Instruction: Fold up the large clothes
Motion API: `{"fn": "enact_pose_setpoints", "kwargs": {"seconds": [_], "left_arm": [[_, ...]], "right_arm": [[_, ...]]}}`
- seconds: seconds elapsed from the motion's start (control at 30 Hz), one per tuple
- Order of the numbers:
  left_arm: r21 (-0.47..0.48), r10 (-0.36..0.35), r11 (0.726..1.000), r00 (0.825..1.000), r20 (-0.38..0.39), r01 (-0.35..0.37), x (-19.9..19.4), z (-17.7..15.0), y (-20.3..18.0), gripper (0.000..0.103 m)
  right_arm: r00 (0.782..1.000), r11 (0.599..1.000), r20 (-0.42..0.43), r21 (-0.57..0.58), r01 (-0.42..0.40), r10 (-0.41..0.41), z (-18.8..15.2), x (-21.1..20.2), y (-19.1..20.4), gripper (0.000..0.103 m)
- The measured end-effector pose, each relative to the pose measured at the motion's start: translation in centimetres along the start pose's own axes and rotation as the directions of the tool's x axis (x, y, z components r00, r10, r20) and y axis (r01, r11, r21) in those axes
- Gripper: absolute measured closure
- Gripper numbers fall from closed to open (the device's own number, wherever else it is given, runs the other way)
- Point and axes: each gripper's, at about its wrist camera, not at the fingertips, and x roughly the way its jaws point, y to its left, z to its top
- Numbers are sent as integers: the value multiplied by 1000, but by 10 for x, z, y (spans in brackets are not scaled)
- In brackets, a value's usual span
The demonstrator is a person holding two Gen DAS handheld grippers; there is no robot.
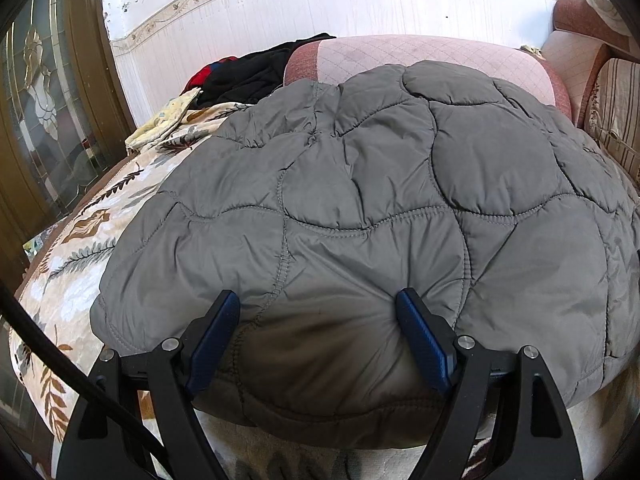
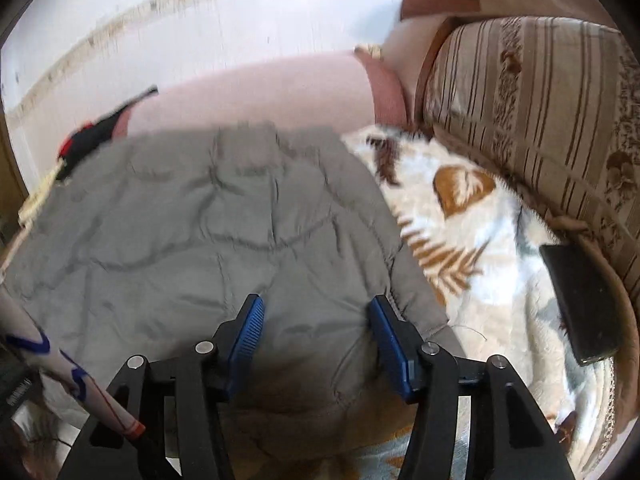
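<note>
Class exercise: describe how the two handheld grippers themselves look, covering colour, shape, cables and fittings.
Both the left gripper and right gripper have black angular frames, silver round bolts and ribbed blue finger pads. A black cable runs beside the left one.

No text, label, brand, number or sign can be read in either view. In the right wrist view a dark object (image 2: pixel 18 394) at the lower left edge carries faint pale marks that may be lettering, but they are too small and blurred to make out.
</note>
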Motion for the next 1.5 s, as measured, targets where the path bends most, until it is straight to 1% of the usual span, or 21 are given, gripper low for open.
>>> {"fn": "enact_pose_setpoints", "kwargs": {"seconds": [0.1, 0.23, 0.27, 0.37, 0.43, 0.47, 0.53, 0.6, 0.67, 0.77, 0.83, 0.87, 0.93, 0.97, 1.07, 1.13, 1.2, 1.23, 1.3, 1.37, 1.5], "left_arm": [[-11, -17, 1000, 1000, 5, 17, -2, 1, 3, 23], [-70, -46, 996, 998, 34, 48, -14, 4, 24, 23], [-89, -31, 995, 998, 53, 36, -21, 4, 32, 23], [-157, 86, 985, 991, 107, -69, -36, 6, 60, 23], [-202, 135, 972, 988, 73, -118, -32, 6, 78, 23], [-228, 144, 964, 989, 26, -134, -23, 4, 87, 23], [-242, 142, 958, 988, -66, -154, -5, 0, 97, 23], [-265, 117, 953, 985, -124, -147, 9, -4, 101, 22], [-244, 131, 957, 984, -122, -157, 11, -5, 98, 22], [-226, 145, 959, 981, -127, -170, 15, -4, 94, 22], [-234, 159, 955, 981, -115, -182, 12, -4, 93, 22], [-234, 170, 953, 980, -105, -190, 9, -5, 91, 22], [-224, 220, 949, 975, -29, -221, -10, -5, 85, 22], [-219, 224, 951, 975, 6, -217, -20, -3, 80, 22], [-156, 164, 978, 976, 142, -141, -48, -4, 54, 22], [-91, 103, 992, 979, 177, -88, -54, -7, 33, 22], [-7, 37, 999, 989, 146, -37, -47, -10, 10, 22], [12, 25, 1000, 993, 119, -26, -40, -13, 4, 22], [13, 22, 1000, 996, 83, -24, -29, -15, 1, 22], [2, -4, 1000, 999, 33, 4, -17, -15, 3, 22], [40, 13, 999, 999, 36, -14, -10, -18, -3, 21]], "right_arm": [[998, 999, -59, 29, -23, 25, -3, 14, -5, 40], [998, 999, -63, 27, -29, 31, -2, 16, -7, 40], [997, 999, -62, 35, -37, 39, -3, 15, -9, 40], [997, 996, -32, 63, -63, 65, -5, 5, -15, 40], [998, 997, 8, 48, -65, 65, -6, -9, -12, 39], [998, 998, 37, 26, -59, 58, -8, -20, -8, 39], [997, 999, 71, -2, -41, 41, -9, -30, -5, 39], [997, 1000, 74, 8, -22, 21, -9, -32, -7, 39], [999, 999, 37, 41, -21, 20, -9, -24, -16, 39], [991, 989, -86, 114, -93, 103, -10, 3, -30, 33], [988, 987, -96, 117, -106, 117, -8, 7, -31, 32], [991, 987, -78, 120, -102, 112, -7, 2, -30, 32], [997, 992, -5, 99, -72, 73, -7, -17, -26, 32], [997, 995, 44, 76, -62, 59, -7, -28, -20, 32], [983, 996, 163, -40, -85, 90, -8, -58, 3, 32], [975, 987, 177, -112, -117, 136, -14, -66, 22, 32], [977, 976, 132, -161, -144, 165, -21, -59, 40, 32], [981, 975, 107, -171, -144, 163, -24, -54, 46, 32], [991, 972, 36, -201, -120, 130, -33, -37, 58, 32], [993, 970, 5, -217, -110, 114, -39, -27, 62, 30], [991, 969, -31, -209, -133, 129, -42, -14, 57, 29]]}}
